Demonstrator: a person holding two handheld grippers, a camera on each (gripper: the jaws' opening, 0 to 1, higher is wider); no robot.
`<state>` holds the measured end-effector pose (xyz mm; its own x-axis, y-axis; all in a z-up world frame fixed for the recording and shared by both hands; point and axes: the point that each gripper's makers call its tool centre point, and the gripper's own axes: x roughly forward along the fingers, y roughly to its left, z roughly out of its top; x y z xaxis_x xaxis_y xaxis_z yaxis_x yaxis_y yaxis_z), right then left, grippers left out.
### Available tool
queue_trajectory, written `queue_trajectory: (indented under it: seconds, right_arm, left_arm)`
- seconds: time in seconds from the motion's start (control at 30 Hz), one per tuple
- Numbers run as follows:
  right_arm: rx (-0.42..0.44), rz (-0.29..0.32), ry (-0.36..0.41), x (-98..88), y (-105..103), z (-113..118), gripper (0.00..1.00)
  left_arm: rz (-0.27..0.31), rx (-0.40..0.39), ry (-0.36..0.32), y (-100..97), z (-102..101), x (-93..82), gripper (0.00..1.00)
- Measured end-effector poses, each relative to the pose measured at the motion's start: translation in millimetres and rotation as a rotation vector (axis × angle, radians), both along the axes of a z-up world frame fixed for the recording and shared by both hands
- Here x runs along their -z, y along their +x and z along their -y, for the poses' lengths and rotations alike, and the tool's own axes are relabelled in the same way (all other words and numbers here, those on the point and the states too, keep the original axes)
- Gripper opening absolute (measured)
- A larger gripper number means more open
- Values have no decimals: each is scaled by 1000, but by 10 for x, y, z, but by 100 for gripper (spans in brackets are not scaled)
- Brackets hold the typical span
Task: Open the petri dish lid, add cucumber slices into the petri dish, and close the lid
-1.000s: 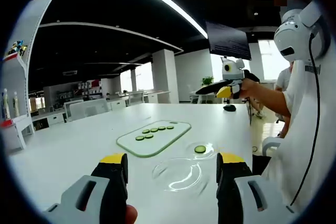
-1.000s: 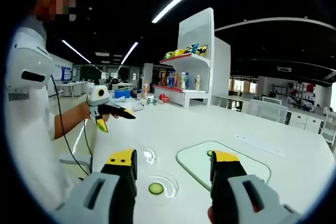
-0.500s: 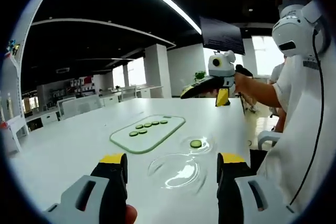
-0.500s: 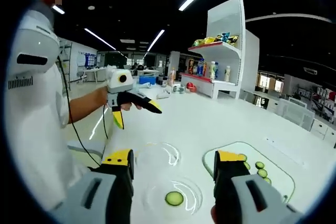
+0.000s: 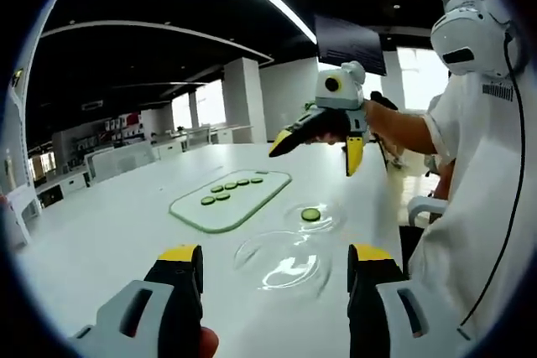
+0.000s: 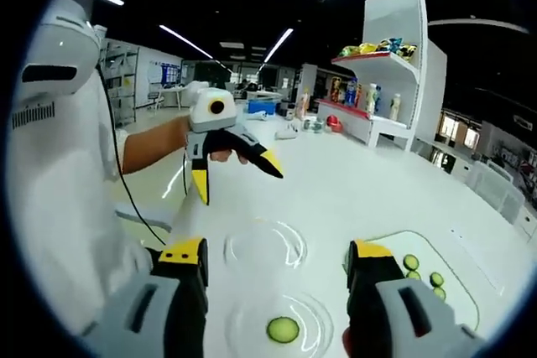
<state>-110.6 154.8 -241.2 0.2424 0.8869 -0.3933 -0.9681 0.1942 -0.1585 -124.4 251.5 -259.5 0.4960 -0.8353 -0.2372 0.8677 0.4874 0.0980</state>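
green cucumber slices (image 5: 227, 188), white table (image 5: 101, 232) — yellow-tipped black claw (image 5: 273, 257)

Both the left gripper (image 5: 274, 259) and right gripper (image 6: 278, 255) hover, jaws spread wide.

Left gripper view: lid (image 5: 281, 262) on table (image 5: 101, 232), nearest; petri dish (image 5: 312, 217) just behind, cucumber slice (image 5: 311, 215) inside; board (image 5: 231, 199) with slices (image 5: 226, 192) left of dish.

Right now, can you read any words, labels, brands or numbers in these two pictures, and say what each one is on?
No text can be read.
White shoulder device: a row of dark marks, too small to read.
Shelf packages and bottles: labels blurred.
Hanging dark screen: blank.
Petri dish, glass board, both tools: no markings.
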Motion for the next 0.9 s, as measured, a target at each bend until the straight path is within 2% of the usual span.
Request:
queue_trajectory:
  seconds: [0.17,0.53,0.63,0.9]
  right_arm:
    - [-14,-13,-61,172,1,-58,71]
    - [-40,-34,-95,295,11,-156,72]
    - [-59,-45,-115,345,-1,-208,74]
    - [-95,-22,-163,428,43,-336,75]
  left_arm:
    - [-22,23,17,-1,7,79,70]
    - [-36,42,51,33,5,189,71]
    - [-61,48,49,31,12,242,71]
    - [-70,78,72,25,87,315,71]
